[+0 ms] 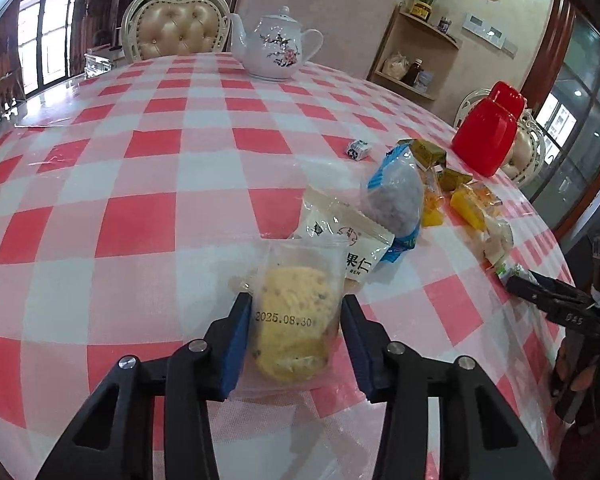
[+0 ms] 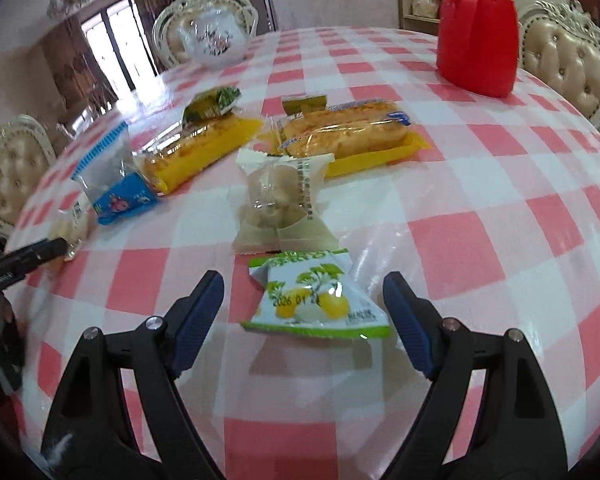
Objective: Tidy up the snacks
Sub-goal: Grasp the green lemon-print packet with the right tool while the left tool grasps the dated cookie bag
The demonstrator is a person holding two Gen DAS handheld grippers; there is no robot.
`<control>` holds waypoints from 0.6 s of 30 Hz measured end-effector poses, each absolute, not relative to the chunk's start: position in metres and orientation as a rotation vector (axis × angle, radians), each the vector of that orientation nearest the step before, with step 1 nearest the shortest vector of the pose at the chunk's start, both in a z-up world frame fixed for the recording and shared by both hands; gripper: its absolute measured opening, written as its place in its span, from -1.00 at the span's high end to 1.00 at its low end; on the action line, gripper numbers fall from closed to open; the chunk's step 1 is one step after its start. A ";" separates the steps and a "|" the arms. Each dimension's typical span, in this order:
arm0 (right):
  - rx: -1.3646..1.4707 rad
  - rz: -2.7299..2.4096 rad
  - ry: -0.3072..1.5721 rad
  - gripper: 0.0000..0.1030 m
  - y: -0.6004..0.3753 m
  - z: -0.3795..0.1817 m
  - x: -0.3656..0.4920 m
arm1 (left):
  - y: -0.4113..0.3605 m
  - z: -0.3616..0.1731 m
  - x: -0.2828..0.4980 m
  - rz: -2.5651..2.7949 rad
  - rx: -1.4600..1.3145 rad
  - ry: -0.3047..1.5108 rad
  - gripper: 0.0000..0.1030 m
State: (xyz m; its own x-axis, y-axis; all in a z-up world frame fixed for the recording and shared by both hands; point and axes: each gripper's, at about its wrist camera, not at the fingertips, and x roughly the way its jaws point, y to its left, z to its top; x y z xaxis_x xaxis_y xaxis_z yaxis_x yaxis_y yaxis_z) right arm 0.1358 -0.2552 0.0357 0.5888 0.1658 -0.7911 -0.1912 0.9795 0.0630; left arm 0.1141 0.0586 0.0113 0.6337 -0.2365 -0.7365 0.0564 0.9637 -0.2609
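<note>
Nearest the left wrist camera, the left gripper (image 1: 296, 320) has its blue pads against both sides of a clear-wrapped cookie packet (image 1: 292, 312), clenched on it where it lies on the red-and-white checked tablecloth (image 1: 140, 216). Just behind sit a white nut packet (image 1: 340, 236) and a blue-edged packet (image 1: 396, 196), then yellow snacks (image 1: 464, 206), a white teapot (image 1: 278, 46) and a red flask (image 1: 486, 132) farther off. In the right wrist view, the right gripper (image 2: 304, 304) stands wide, released, its pads clear of the green-and-white candy packet (image 2: 320, 296) lying between them on the cloth.
</note>
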 end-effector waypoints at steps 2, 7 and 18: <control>-0.054 0.194 0.926 -0.50 -0.252 0.035 0.136 | 0.059 0.011 0.115 -0.164 -0.226 0.869 0.09; -0.055 0.169 0.905 -0.19 -0.254 0.038 0.133 | 0.055 0.011 0.117 -0.148 -0.200 0.872 0.12; -0.063 0.176 0.825 -0.18 -0.251 0.049 0.121 | 0.040 0.023 0.097 -0.119 -0.054 0.837 0.30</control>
